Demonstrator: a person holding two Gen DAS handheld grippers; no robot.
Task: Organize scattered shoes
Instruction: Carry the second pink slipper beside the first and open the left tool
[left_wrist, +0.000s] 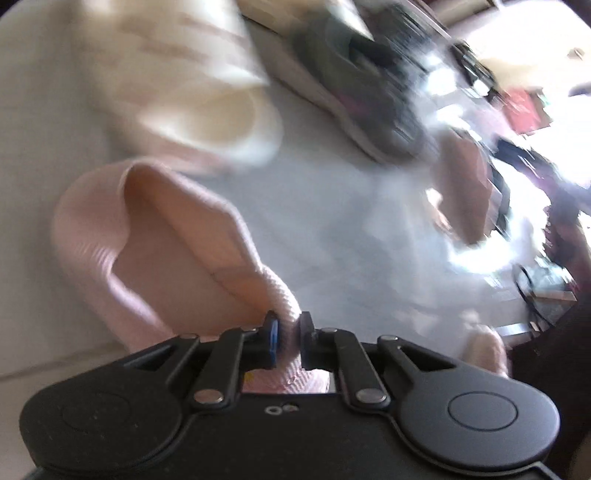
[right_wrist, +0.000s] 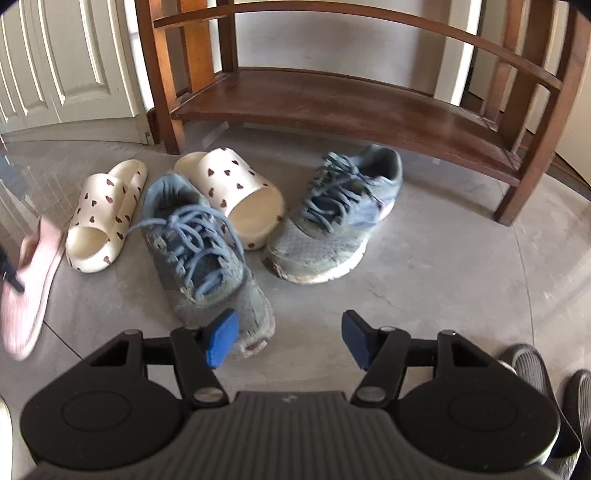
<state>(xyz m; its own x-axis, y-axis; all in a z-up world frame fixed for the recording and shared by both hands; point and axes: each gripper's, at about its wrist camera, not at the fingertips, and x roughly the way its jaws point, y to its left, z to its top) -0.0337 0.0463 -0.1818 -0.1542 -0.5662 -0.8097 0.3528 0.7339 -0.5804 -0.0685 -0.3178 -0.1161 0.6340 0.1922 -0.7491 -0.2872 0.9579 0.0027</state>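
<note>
1. We look along the left gripper (left_wrist: 289, 341) and see its two black fingers squeezed tight on the rim of a soft pink ribbed slipper (left_wrist: 147, 236).
2. The picture from this side is very blurry, so we can only make out big shapes.
3. Beyond the pink slipper we see a cream slide sandal (left_wrist: 207, 122) and a grey-blue sneaker (left_wrist: 354, 96), both smeared by the blur.
4. The pale grey floor (left_wrist: 332, 229) fills the middle of that view.
5. We look along the right gripper (right_wrist: 290, 341) and see its blue pads (right_wrist: 221, 341) standing wide apart with nothing between them.
6. It hangs over the grey tiled floor (right_wrist: 443, 266), just in front of the toe of a worn blue lace-up sneaker (right_wrist: 199, 254).
7. A second blue lace-up sneaker (right_wrist: 332, 218) sits to the right, with its heel near the bench.
8. Between the two sneakers lies a cream slide sandal with small dark hearts (right_wrist: 232, 188), touching both.
9. Its matching cream heart sandal (right_wrist: 103, 218) lies further left.
10. At the far left edge we see the pink slipper (right_wrist: 29, 280) again, blurry, beside that sandal.
11. Behind the shoes stands a dark brown wooden bench with a low shelf (right_wrist: 332, 103), and the shelf has no shoes on it.
12. A white panelled door (right_wrist: 66, 62) is at the back left.
13. At the bottom right corner we see two dark grey ribbed slippers (right_wrist: 532, 369).
</note>
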